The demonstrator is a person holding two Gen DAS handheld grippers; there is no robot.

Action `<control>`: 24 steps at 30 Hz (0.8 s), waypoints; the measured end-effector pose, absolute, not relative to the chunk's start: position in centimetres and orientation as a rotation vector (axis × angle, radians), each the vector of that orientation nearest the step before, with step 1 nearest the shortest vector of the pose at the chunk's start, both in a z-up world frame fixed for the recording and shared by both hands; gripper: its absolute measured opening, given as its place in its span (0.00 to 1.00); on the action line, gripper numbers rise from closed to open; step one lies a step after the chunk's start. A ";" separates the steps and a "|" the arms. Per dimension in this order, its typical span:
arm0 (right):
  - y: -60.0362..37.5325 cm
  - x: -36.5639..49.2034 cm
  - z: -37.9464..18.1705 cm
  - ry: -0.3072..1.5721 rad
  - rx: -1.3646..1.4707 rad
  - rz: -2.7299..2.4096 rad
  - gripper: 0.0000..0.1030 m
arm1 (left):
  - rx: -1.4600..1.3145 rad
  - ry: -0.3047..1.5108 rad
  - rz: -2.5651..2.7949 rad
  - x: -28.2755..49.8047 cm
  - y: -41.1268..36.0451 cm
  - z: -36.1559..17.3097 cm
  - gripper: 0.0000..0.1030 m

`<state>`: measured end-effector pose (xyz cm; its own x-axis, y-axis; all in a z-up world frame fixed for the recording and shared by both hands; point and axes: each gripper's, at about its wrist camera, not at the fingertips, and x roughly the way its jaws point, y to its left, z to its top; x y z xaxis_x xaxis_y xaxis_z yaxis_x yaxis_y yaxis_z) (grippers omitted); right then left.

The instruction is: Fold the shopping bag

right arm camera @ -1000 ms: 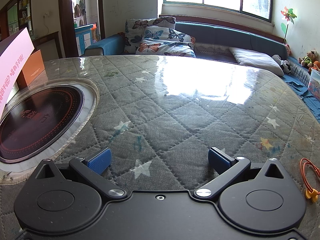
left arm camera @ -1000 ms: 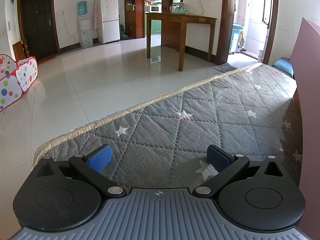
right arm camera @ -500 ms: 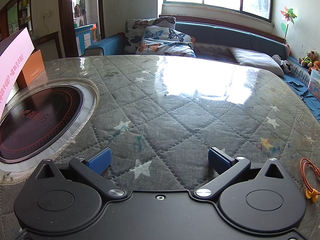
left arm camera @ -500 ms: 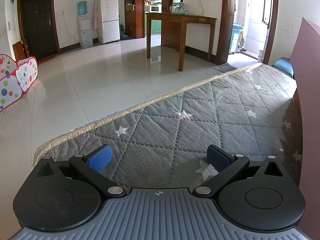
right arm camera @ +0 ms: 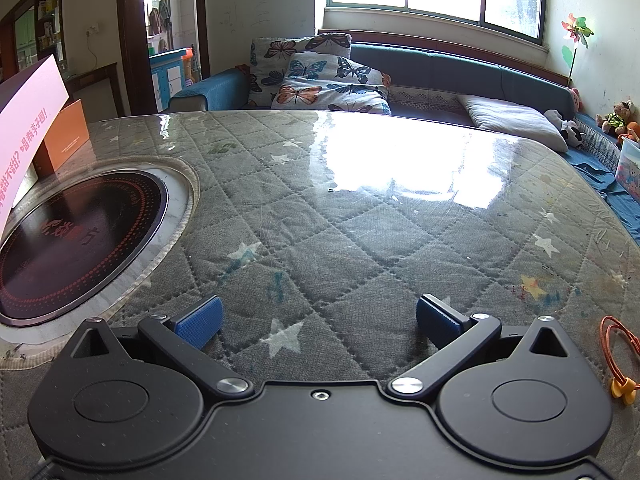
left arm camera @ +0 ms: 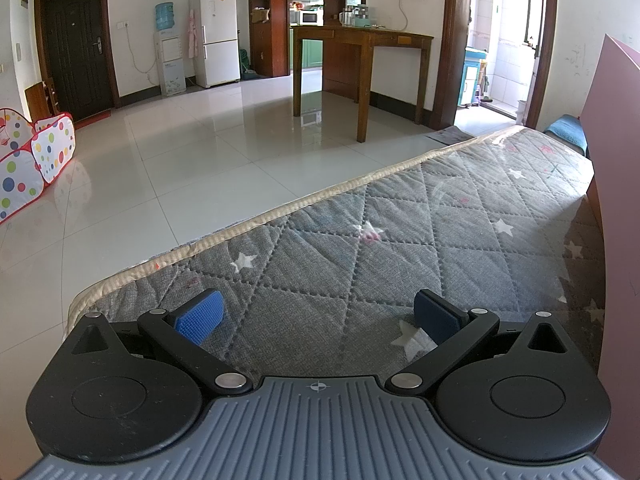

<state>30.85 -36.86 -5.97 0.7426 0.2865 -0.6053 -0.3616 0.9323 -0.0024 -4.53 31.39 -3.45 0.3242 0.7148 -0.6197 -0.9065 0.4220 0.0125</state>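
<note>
A tall pink panel [left arm camera: 618, 168] stands at the right edge of the left wrist view; it shows as a pink sheet with red characters [right arm camera: 24, 136] at the left of the right wrist view. I cannot tell whether it is the shopping bag. My left gripper [left arm camera: 318, 314] is open and empty, low over the grey quilted table cover [left arm camera: 360, 264] near its left edge. My right gripper [right arm camera: 318, 318] is open and empty, low over the same glossy cover [right arm camera: 360, 240].
A round black induction hob [right arm camera: 72, 236] is set into the table at the left. An orange box [right arm camera: 66, 138] stands behind it. An orange cord loop with a yellow clip [right arm camera: 618, 354] lies at the right. A sofa with butterfly pillows [right arm camera: 328, 80] is beyond the table.
</note>
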 end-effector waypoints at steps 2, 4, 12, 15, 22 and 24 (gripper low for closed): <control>-36.9 30.9 -6.0 0.642 -0.123 0.356 1.00 | -0.368 0.601 1.095 -4.5 31.3 -3.5 1.00; -36.9 30.9 -6.0 0.642 -0.123 0.356 1.00 | -0.368 0.601 1.095 -4.5 31.4 -3.5 1.00; -36.9 30.9 -6.0 0.642 -0.123 0.356 1.00 | -0.368 0.601 1.095 -4.5 31.4 -3.5 1.00; -36.9 30.9 -6.0 0.643 -0.123 0.356 1.00 | -0.368 0.601 1.095 -4.5 31.3 -3.5 1.00; -36.9 30.9 -6.0 0.642 -0.123 0.356 1.00 | -0.368 0.601 1.095 -4.5 31.4 -3.5 1.00; -36.9 30.9 -6.0 0.642 -0.123 0.356 1.00 | -0.368 0.601 1.095 -4.5 31.2 -3.4 1.00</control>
